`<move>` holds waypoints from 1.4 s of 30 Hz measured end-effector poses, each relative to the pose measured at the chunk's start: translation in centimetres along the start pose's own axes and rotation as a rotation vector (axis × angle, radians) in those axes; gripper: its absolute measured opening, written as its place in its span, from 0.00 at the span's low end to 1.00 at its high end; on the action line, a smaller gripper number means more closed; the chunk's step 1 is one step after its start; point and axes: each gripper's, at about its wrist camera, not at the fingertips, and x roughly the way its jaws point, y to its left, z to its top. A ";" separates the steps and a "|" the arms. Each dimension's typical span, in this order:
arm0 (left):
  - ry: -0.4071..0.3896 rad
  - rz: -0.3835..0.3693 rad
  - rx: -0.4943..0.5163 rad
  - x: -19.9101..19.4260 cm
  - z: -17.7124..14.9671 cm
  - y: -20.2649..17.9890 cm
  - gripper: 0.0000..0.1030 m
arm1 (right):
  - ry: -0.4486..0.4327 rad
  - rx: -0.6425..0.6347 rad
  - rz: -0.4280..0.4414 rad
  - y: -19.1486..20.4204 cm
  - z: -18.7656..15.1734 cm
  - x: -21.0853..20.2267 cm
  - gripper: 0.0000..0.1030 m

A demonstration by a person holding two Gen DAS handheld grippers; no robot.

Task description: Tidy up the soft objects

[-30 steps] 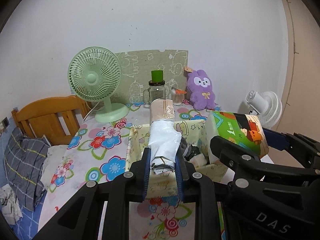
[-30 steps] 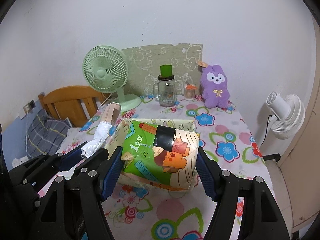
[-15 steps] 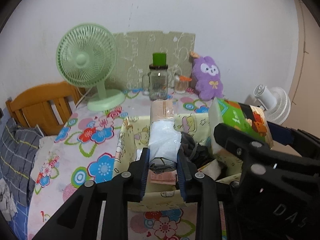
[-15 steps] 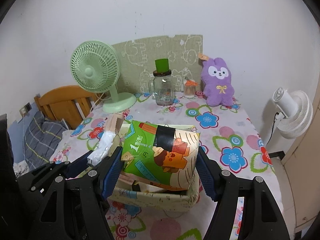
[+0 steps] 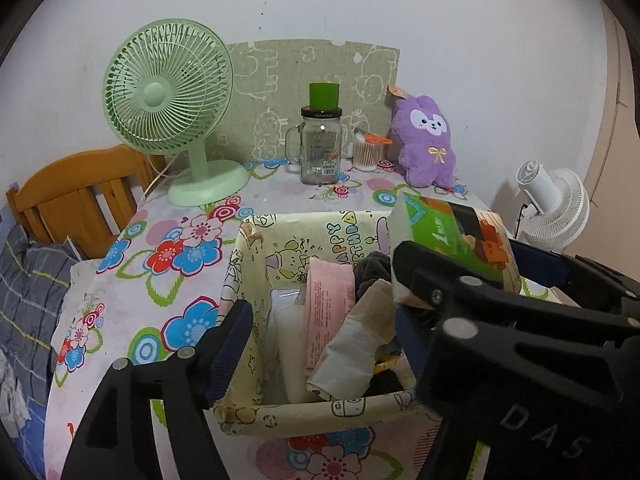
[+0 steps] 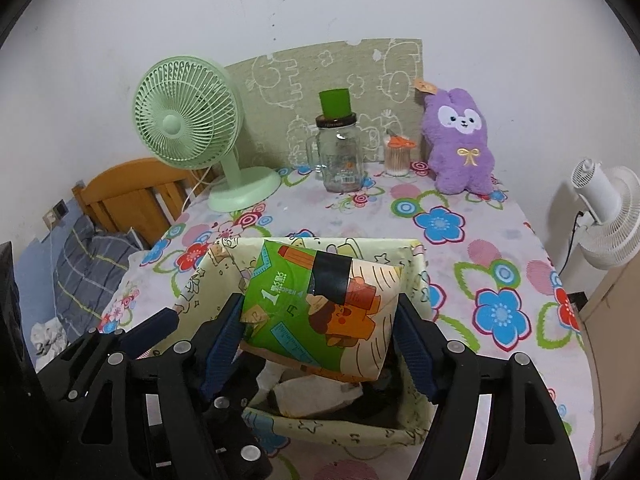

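Observation:
A yellow cartoon-print fabric box stands on the floral table. My left gripper hangs over its near left side. Its jaws are opening and nothing is between them. A white taped roll lies loose in the box beside a pink pack and dark cloth. My right gripper holds a green printed soft pack tilted just above the box. Its pads still touch both sides of the pack while the jaws start opening. In the left wrist view the pack sits over the box's right side.
At the back of the table stand a green desk fan, a glass jar with a green lid, a cup of cotton swabs and a purple plush. A wooden headboard is left, a white fan right.
The left jaws have spread wide and let go of the white roll, which now lies in the box. Both grippers came forward and lower over the box, the green pack with the right one.

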 end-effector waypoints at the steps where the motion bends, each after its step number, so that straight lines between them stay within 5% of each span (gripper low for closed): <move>1: 0.003 0.001 -0.001 0.1 0.0 0.1 0.75 | -0.003 -0.004 0.001 0.1 0.0 0.1 0.77; 7: 0.012 0.005 -0.010 0.5 0.1 0.5 0.77 | -0.026 -0.011 0.011 0.5 0.0 0.4 0.90; 23: -0.015 0.014 -0.014 -1.6 0.4 0.2 0.82 | -0.044 -0.011 -0.012 0.5 -0.3 -1.5 0.90; 42: -0.123 0.036 0.019 -8.5 0.1 -1.4 0.97 | -0.140 -0.005 -0.053 0.7 -1.4 -8.9 0.91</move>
